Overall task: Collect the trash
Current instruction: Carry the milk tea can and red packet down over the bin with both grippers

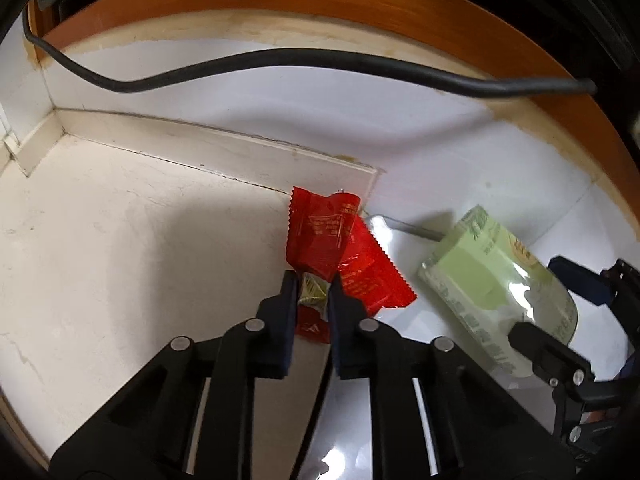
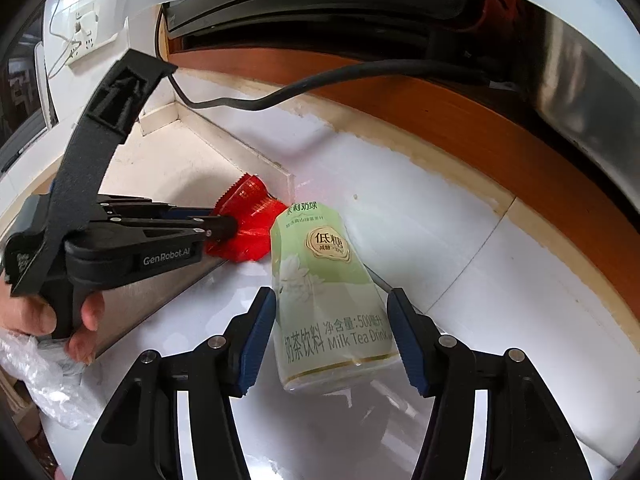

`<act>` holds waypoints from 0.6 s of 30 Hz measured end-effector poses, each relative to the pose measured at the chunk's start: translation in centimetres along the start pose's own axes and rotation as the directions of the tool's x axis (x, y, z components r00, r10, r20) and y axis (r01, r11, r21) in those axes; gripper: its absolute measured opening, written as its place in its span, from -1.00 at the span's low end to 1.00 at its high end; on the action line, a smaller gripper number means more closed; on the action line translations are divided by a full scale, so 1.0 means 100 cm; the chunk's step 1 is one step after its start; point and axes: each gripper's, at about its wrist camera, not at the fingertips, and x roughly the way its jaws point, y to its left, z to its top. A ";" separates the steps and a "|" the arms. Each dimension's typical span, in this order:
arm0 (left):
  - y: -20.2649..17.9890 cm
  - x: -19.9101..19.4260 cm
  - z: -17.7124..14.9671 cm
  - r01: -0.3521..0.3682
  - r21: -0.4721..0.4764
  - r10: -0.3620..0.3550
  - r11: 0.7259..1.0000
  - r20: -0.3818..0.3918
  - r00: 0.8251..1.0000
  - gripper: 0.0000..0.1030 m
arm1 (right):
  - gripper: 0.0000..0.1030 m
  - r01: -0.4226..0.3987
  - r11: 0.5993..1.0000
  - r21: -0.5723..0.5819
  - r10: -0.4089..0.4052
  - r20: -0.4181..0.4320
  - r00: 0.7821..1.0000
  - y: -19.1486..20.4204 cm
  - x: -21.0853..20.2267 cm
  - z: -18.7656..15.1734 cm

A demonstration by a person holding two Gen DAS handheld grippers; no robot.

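The light, crinkly red wrapper (image 1: 320, 236), lying by the floor ledge, is pinched at its near edge by the closed left gripper (image 1: 314, 292), while the slick, easily dented milk tea bottle (image 2: 328, 292) is straddled mid-body by the part-open right gripper (image 2: 332, 336).

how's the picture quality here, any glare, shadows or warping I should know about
Left wrist view: heavy fisheye bending of the wooden edge, glare on the milk tea bottle, a soft shadow left of the red wrapper. Right wrist view: same warping, bottle label sharp, dark corners.
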 end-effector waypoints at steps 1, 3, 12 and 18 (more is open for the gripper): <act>-0.002 -0.003 -0.003 -0.002 0.000 0.002 1.000 -0.001 1.000 -0.80 | 0.08 -0.015 1.000 0.009 0.015 -0.005 1.000 -0.002 -0.001 0.001; -0.004 -0.011 -0.009 0.008 -0.006 -0.008 1.000 -0.003 1.000 -0.81 | 0.07 -0.038 0.999 0.023 0.038 -0.007 0.999 -0.003 -0.008 -0.003; -0.018 -0.085 -0.044 0.027 0.005 -0.027 1.000 -0.004 1.000 -0.81 | 0.07 -0.089 0.994 0.061 0.087 0.034 0.996 0.005 -0.092 -0.027; -0.018 -0.159 -0.094 0.034 0.025 -0.035 0.999 0.025 0.999 -0.81 | 0.07 -0.130 0.990 0.045 0.127 0.073 0.989 0.035 -0.163 -0.068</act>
